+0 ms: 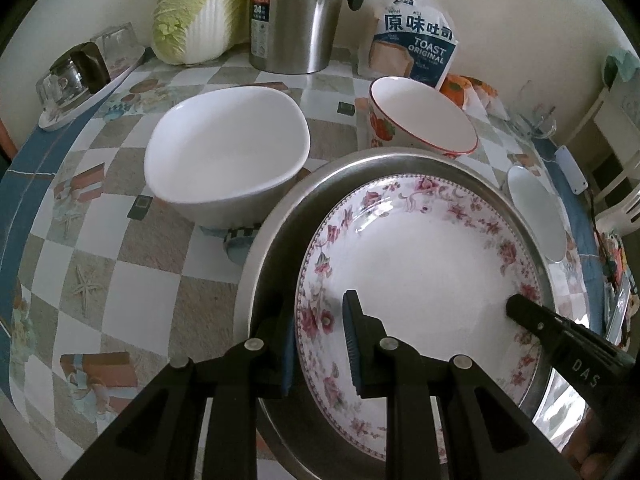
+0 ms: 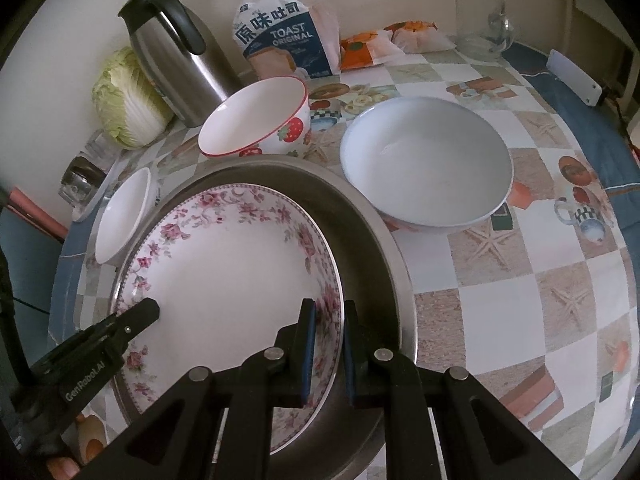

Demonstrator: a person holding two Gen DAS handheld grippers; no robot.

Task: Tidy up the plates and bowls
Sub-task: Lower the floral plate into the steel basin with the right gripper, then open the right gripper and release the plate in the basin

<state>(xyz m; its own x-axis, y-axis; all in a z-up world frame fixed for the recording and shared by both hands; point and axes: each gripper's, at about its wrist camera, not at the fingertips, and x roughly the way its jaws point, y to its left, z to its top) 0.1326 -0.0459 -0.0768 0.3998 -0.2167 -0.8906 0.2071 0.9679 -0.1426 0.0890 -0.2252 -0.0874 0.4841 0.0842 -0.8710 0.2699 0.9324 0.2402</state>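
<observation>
We're looking at a plain cream wall [image 2: 60, 60] behind a round table [image 1: 132, 264] covered in a checkered, blue-edged oilcloth. Soft, dim daylight, and a white chair [image 1: 616, 184] sits off to one side.

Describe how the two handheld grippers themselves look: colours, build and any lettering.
Both are matte black plastic. The left gripper and right gripper each have two flat fingers lined with ribbed blue pads, on angular linkage arms joined by round silver pins. White lettering on the sides reads "DAS" and "GenRobot.AI". No sleeves show.
</observation>
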